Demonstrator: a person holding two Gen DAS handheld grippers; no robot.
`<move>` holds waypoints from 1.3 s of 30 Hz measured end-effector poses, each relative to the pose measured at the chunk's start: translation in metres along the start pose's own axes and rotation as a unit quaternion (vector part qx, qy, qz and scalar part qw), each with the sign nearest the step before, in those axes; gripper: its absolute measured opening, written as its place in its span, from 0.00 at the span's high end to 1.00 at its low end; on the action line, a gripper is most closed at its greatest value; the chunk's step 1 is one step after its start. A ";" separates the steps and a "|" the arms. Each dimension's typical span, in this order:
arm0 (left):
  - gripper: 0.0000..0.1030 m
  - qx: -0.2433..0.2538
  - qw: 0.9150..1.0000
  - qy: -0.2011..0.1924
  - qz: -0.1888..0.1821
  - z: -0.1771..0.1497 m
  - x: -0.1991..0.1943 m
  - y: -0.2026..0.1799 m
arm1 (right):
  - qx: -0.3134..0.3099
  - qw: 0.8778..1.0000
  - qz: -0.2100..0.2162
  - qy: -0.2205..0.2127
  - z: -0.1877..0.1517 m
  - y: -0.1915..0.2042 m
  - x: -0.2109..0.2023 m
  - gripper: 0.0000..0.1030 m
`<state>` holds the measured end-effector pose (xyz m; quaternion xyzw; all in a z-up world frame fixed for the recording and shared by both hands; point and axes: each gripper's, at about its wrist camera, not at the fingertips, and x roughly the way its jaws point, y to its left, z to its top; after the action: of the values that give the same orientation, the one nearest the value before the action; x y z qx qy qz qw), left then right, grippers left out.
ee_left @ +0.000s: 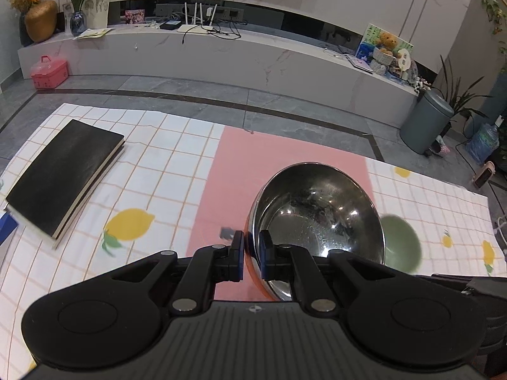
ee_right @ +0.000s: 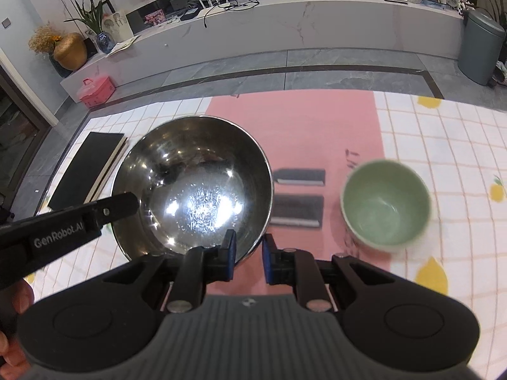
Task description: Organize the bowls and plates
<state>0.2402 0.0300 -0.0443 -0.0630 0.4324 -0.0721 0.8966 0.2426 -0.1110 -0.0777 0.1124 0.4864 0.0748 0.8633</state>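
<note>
Two hand-held grippers, left (ee_left: 252,255) & right (ee_right: 247,258), each pinching steel bowl (ee_right: 193,186) rim, lifted off desk (ee_right: 443,145). Next, I'd guess: carry toward green bowl (ee_right: 385,202), lower level, sync'd.

Lemon-print checked cloth (ee_left: 177,164) on floor; on it pink mat (ee_right: 294,126), black book (ee_left: 63,177), green bowl (ee_right: 385,202).

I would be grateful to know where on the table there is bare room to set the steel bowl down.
Free: the pink mat beyond the steel bowl, up to the table's far edge, and the checked cloth between the black notebook and the mat. Crowded: the mat's centre, where two dark blocks lie beside the green bowl.
</note>
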 end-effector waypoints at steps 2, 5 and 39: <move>0.91 0.001 1.000 -0.002 -0.001 -0.007 -0.011 -0.006 | 0.006 1.000 0.003 0.000 -0.010 -0.004 -0.013 0.85; 0.91 0.007 1.000 -0.005 -0.002 -0.019 -0.027 -0.018 | 0.008 1.000 0.000 -0.002 -0.026 -0.007 -0.032 0.85; 0.89 0.030 0.990 0.109 -0.085 -0.143 -0.065 -0.097 | 0.064 0.996 -0.014 0.055 -0.155 -0.107 -0.134 0.86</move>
<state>0.0805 -0.0610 -0.0662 -0.0639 0.5185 -0.1675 0.8360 0.0425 -0.2269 -0.0738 0.1565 0.5387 0.0378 0.8270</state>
